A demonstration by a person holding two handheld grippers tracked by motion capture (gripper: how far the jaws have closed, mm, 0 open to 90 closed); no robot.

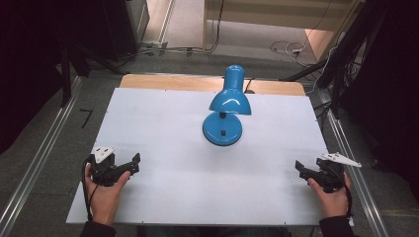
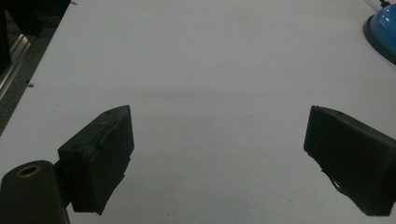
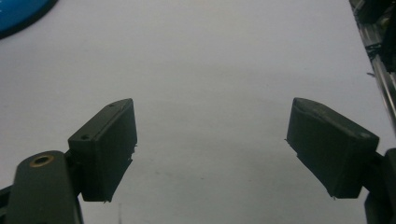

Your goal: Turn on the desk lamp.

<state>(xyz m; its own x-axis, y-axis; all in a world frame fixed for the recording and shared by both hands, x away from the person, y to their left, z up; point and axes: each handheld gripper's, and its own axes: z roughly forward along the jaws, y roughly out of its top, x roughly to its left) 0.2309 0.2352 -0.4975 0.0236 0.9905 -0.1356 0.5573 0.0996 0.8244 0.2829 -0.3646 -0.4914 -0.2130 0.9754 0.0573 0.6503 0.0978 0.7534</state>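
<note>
The left gripper (image 2: 218, 140) has its fingers (image 2: 100, 158) spread wide over the bare white table (image 2: 210, 60); the blue lamp base (image 2: 384, 29) sits far right.

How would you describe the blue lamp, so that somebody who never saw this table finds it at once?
Look at the white table seen from above, then at its far middle part, ahead of both grippers. There stands the blue desk lamp, with a round base and a glossy bell-shaped shade tilted over it. It is the one coloured thing on the white surface.

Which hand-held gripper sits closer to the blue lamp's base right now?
The left hand-held gripper, at the table's near left edge, looks slightly closer to the blue lamp. The right hand-held gripper sits farther out, by the right edge. Both are open, holding nothing.
</note>
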